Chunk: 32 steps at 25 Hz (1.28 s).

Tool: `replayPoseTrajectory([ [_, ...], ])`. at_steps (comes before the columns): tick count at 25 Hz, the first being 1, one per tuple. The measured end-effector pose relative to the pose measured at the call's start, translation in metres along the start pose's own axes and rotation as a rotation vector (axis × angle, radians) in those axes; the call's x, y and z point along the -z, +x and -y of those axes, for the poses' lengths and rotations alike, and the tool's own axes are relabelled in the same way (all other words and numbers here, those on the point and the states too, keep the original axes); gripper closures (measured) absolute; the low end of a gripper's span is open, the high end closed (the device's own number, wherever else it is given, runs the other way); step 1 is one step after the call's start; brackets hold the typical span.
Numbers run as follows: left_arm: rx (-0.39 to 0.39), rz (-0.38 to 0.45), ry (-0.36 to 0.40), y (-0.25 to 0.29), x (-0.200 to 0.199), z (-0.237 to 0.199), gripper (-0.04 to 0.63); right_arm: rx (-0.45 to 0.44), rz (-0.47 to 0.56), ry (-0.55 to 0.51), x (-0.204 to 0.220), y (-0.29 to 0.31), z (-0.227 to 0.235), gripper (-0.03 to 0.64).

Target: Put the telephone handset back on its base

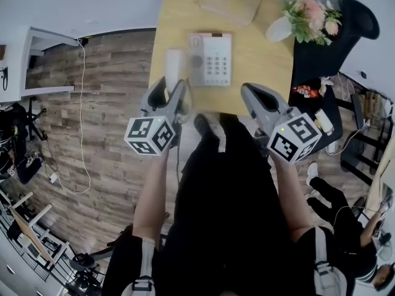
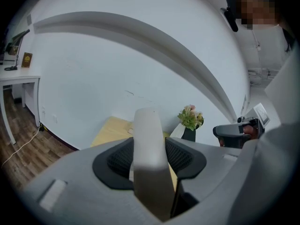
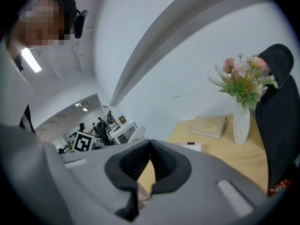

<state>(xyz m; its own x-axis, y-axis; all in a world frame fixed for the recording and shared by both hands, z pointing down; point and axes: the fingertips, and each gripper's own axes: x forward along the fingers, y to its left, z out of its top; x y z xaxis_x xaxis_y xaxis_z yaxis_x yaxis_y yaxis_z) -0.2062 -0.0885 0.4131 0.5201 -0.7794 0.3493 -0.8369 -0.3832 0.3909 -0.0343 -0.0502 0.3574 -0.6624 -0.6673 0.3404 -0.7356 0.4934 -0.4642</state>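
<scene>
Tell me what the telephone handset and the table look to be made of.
Telephone handset: probably plastic, smooth matte off-white, judging by its even, rounded moulded surface. Table: light wood or wood-look laminate, dull finish; pale yellow top, grain too faint to tell which.

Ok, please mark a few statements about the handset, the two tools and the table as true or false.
1. The left tool grips the handset. True.
2. The handset rests on the base. False: it is in the left tool, off the base.
3. The right tool holds the book. False: its jaws are together and empty; the book lies on the table.
4. Flowers stand on the table. True.
</scene>
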Motion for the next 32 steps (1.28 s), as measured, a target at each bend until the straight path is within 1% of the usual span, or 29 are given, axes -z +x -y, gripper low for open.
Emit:
replayPoseTrajectory([
  [16,-0.086,-0.074,0.005,0.067,0.021,-0.004,0.379,-0.07,-0.074,0.023,-0.006,0.024,0.049,0.615],
  [23,-0.13,-0.11,0.004,0.088,0.037,-0.012,0.379,-0.107,-0.109,0.02,-0.003,0.035,0.063,0.615],
  [32,-0.199,-0.142,0.03,0.112,0.059,-0.022,0.379,-0.161,-0.148,0.015,0.006,0.045,0.076,0.615],
])
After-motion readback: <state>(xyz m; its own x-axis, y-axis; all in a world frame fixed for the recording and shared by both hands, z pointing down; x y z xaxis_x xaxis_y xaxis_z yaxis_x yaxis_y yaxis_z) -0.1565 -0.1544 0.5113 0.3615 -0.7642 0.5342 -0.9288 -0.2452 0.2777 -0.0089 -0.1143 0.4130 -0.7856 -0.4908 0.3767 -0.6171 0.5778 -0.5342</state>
